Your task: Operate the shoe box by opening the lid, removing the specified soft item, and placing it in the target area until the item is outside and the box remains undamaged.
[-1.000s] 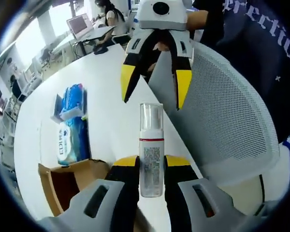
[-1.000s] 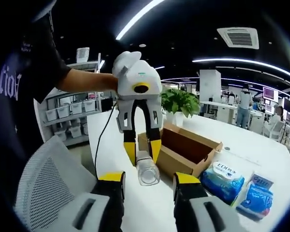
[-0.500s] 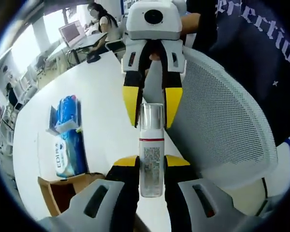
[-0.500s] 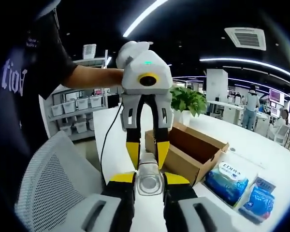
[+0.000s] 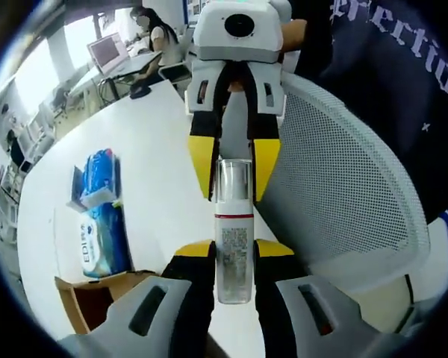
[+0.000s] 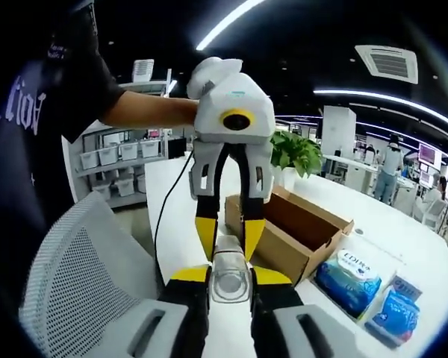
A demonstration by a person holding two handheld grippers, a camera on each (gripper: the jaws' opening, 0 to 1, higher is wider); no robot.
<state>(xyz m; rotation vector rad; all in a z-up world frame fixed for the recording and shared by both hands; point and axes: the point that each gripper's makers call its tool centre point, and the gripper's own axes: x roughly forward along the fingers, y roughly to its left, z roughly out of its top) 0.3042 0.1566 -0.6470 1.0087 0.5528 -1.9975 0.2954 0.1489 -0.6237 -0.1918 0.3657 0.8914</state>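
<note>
Left gripper view: both grippers [image 5: 234, 173] on bottle [image 5: 234, 239].

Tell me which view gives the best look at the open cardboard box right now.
The right gripper view: the cardboard box sits open on the white table, its interior and flaps plain, behind the left gripper. The left gripper view catches one corner of the box at the lower left, cut off by the left gripper's own body.

The left gripper view looks close along its jaws at the clear plastic pump bottle [image 5: 234, 239], facing the white mesh chair [image 5: 343, 186]; the right gripper view faces back, close on that bottle's cap end [image 6: 230, 280], toward the open brown cardboard box [image 6: 287, 233]; both share the white table [image 5: 142, 149].
</note>
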